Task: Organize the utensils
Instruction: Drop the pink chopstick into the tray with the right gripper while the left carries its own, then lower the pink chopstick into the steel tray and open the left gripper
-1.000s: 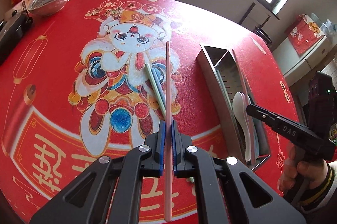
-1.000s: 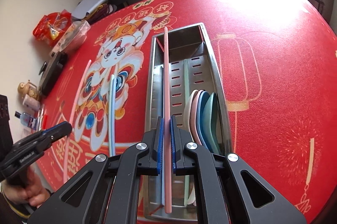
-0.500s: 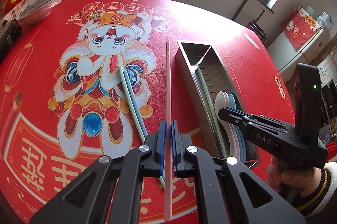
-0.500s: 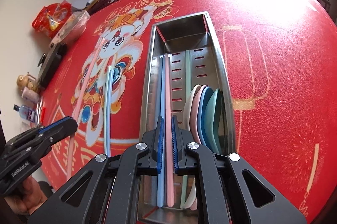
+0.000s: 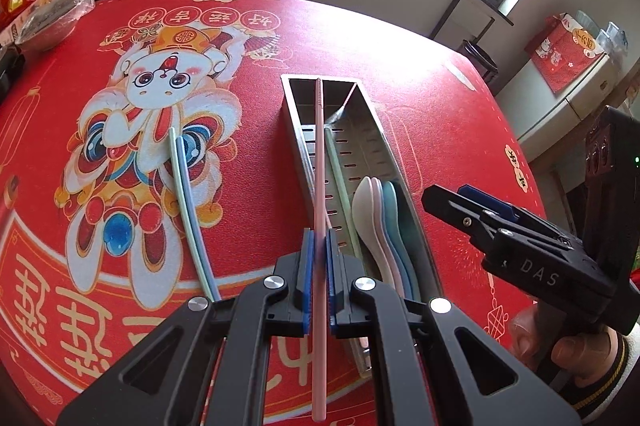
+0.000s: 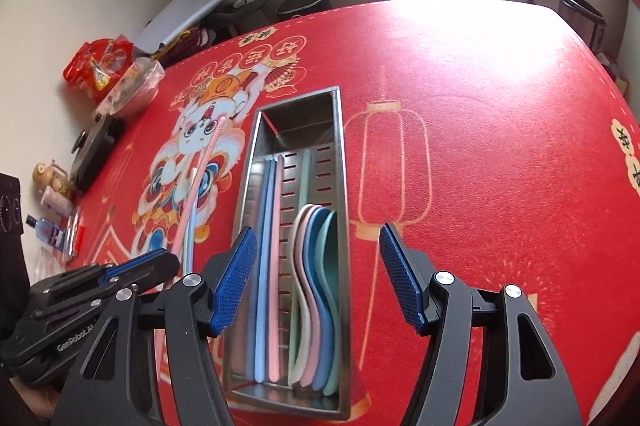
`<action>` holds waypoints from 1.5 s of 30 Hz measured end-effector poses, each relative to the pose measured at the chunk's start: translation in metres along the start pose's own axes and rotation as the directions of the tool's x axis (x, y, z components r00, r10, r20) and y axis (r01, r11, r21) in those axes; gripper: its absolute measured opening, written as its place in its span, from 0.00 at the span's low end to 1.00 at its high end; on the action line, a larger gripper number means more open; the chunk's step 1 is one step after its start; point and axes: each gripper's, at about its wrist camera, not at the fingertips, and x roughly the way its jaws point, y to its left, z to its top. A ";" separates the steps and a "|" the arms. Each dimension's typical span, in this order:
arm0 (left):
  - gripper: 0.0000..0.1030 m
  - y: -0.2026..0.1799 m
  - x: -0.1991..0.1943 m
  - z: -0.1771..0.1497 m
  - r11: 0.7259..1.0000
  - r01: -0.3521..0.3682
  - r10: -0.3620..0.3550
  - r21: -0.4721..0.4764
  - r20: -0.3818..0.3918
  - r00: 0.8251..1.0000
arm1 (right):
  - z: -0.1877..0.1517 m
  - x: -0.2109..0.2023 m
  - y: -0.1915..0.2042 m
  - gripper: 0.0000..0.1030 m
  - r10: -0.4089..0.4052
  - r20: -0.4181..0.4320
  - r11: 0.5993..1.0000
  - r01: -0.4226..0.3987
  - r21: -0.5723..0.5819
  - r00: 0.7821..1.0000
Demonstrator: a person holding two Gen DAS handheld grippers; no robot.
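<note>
Red rabbit-print desk (image 6: 500, 153): left claw (image 5: 318, 282) pinches a pink chopstick (image 5: 319, 185) over the steel utensil tray (image 6: 338, 153); right claw (image 6: 316, 278) hangs spread wide.

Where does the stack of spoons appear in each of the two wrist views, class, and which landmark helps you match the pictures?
Left wrist view: the spoons lie right of centre, in the near end of the steel tray, just right of the held pink chopstick.
Right wrist view: the spoons lie low at centre, along the tray's right side.
Shared landmark: the rabbit print on the red cloth.
</note>
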 end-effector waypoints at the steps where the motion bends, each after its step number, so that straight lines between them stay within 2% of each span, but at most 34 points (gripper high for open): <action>1: 0.05 -0.003 0.002 0.000 1.000 -0.004 0.004 -0.003 -0.001 1.000 | -0.001 0.000 -0.003 0.60 -0.005 -0.008 1.000 0.005 0.004 1.000; 6: 0.05 -0.015 0.011 0.003 0.999 -0.007 0.007 -0.043 -0.009 1.000 | -0.001 0.000 -0.017 0.60 -0.062 -0.027 0.998 0.062 0.001 0.998; 11: 0.05 -0.024 0.024 0.006 0.996 -0.003 0.001 -0.091 -0.019 1.000 | -0.001 -0.003 -0.026 0.63 -0.072 -0.024 0.997 0.071 -0.026 0.997; 21: 0.05 -0.016 0.052 0.007 0.977 -0.035 0.026 -0.208 -0.049 0.998 | -0.001 -0.006 -0.045 0.63 -0.110 -0.032 0.994 0.110 -0.026 0.993; 25: 0.06 -0.017 0.053 0.011 0.979 -0.044 0.035 -0.197 -0.046 0.998 | -0.002 -0.008 -0.047 0.63 -0.115 -0.033 0.993 0.114 -0.021 0.993; 26: 0.08 -0.016 0.051 0.012 0.979 -0.045 0.037 -0.197 -0.042 0.998 | -0.002 -0.008 -0.046 0.67 -0.117 -0.031 0.993 0.117 -0.021 0.993; 27: 0.12 -0.016 0.048 0.012 0.979 -0.055 0.048 -0.195 -0.039 0.998 | -0.002 -0.010 -0.046 0.73 -0.119 -0.029 0.993 0.118 -0.020 0.992; 28: 0.15 -0.016 0.045 0.013 0.979 -0.065 0.060 -0.191 -0.033 0.998 | -0.001 -0.011 -0.046 0.74 -0.118 -0.023 0.993 0.117 -0.017 0.993; 31: 0.49 -0.015 0.029 0.014 0.981 -0.107 0.110 -0.164 0.010 0.994 | 0.001 -0.015 -0.044 0.74 -0.101 -0.003 0.995 0.101 -0.007 0.995; 32: 0.67 -0.014 0.022 0.014 0.979 -0.134 0.140 -0.152 0.030 0.990 | 0.002 -0.016 -0.043 0.76 -0.096 0.003 0.995 0.096 -0.006 0.995; 33: 0.76 -0.012 0.015 0.014 0.976 -0.161 0.170 -0.145 0.049 0.984 | 0.003 -0.016 -0.041 0.82 -0.094 0.007 0.996 0.094 -0.007 0.996; 35: 0.88 -0.007 0.002 0.014 0.966 -0.220 0.231 -0.134 0.075 0.970 | 0.004 -0.018 -0.036 0.83 -0.089 0.022 0.996 0.090 -0.015 0.996; 39: 0.93 0.011 -0.011 0.010 0.933 -0.344 0.352 -0.111 0.072 0.933 | 0.005 -0.016 -0.024 0.85 -0.057 0.026 0.998 0.058 -0.034 0.998; 41: 0.93 0.023 -0.016 0.005 0.922 -0.375 0.383 -0.096 0.085 0.920 | 0.004 -0.014 -0.017 0.85 -0.046 0.024 0.998 0.047 -0.043 0.999; 42: 0.93 0.029 -0.018 0.002 0.919 -0.383 0.391 -0.095 0.089 0.916 | 0.004 -0.012 -0.014 0.85 -0.042 0.021 0.998 0.043 -0.045 0.999; 45: 0.93 0.050 -0.025 -0.009 0.924 -0.369 0.379 -0.100 0.108 0.919 | 0.003 -0.011 -0.006 0.85 -0.035 0.030 0.998 0.037 -0.052 0.999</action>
